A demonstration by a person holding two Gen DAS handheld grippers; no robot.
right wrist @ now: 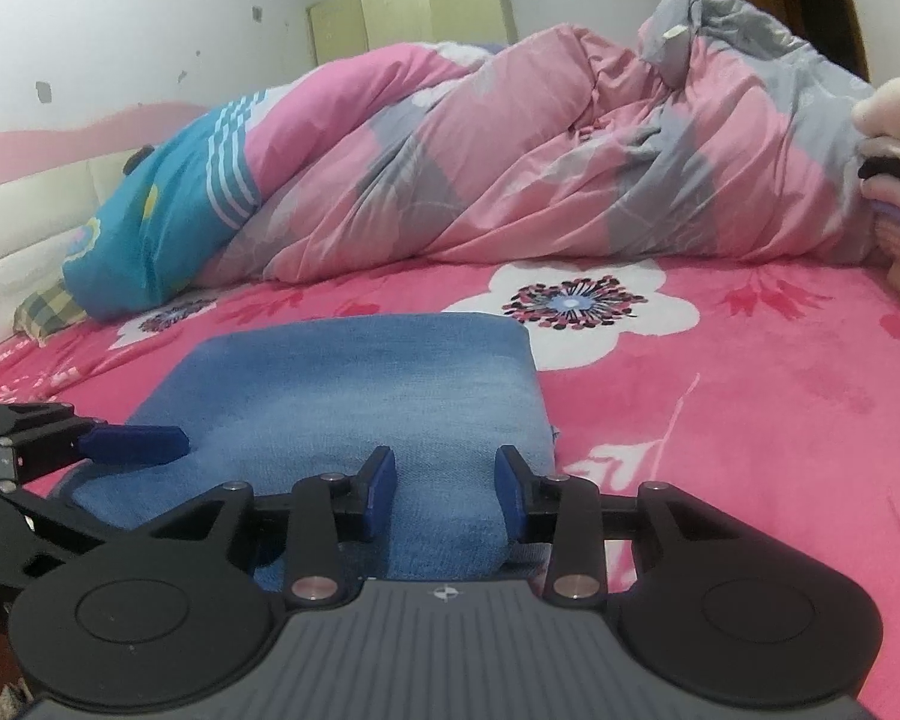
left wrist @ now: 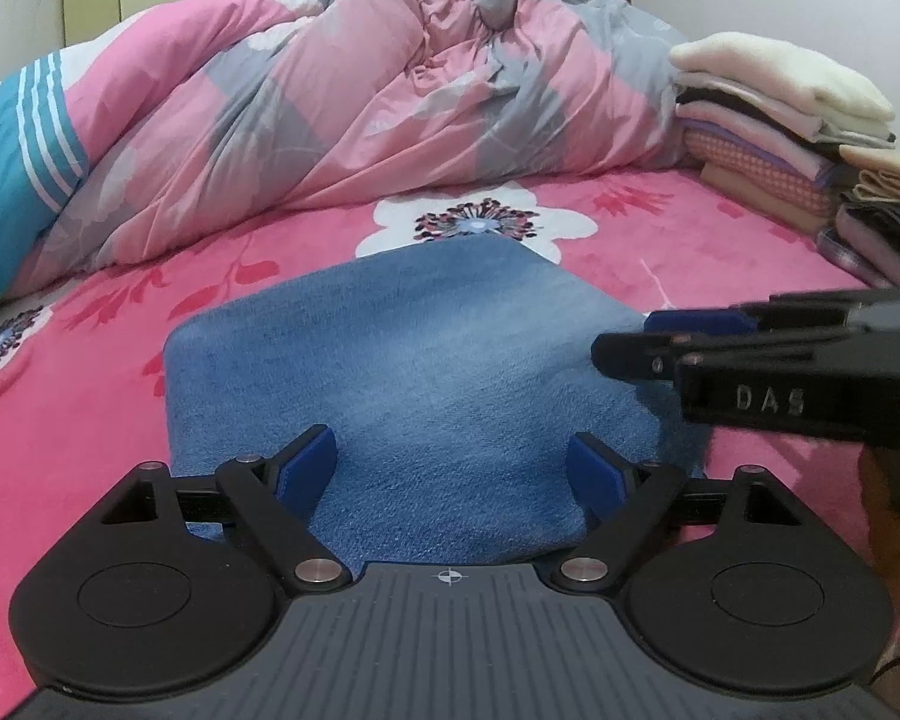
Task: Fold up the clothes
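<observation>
Left wrist view: your left tool [left wrist: 453, 468] sits at bottom centre, blue pads spread wide, nothing pinched. The folded jeans [left wrist: 408, 372] lie flat on the pink floral bedsheet [left wrist: 720, 240], mid-frame, near edge running under the pads. No contact between pads and denim that I can confirm; the tool looks to be just above it. Your right tool [left wrist: 648, 339] comes in from the right edge, tip over the jeans' right edge. From this side-on angle you can't read its gap. A rumpled pink-and-grey duvet [left wrist: 360, 102] fills the upper half. A stack of folded clothes [left wrist: 780, 114] sits upper right, well apart from the jeans. A teal striped pillow [left wrist: 12, 180] is at the left edge.

Right wrist view: your right tool [right wrist: 445, 489] at bottom centre, pads partly apart, gap moderate. Denim shows between the pads, but they're not pressing on it. Jeans [right wrist: 354, 384] occupy centre-left of the frame, a tidy rectangle, right-hand corner near the white flower print. Your left tool [right wrist: 135, 444] enters from the left edge, one blue pad over the jeans' left side. Duvet [right wrist: 540, 150] across the upper half, pillow [right wrist: 150, 222] mid-left, clothes stack [right wrist: 897, 180] cut off at the right edge. A pale wardrobe [right wrist: 414, 12] stands at top centre against the wall.
</observation>
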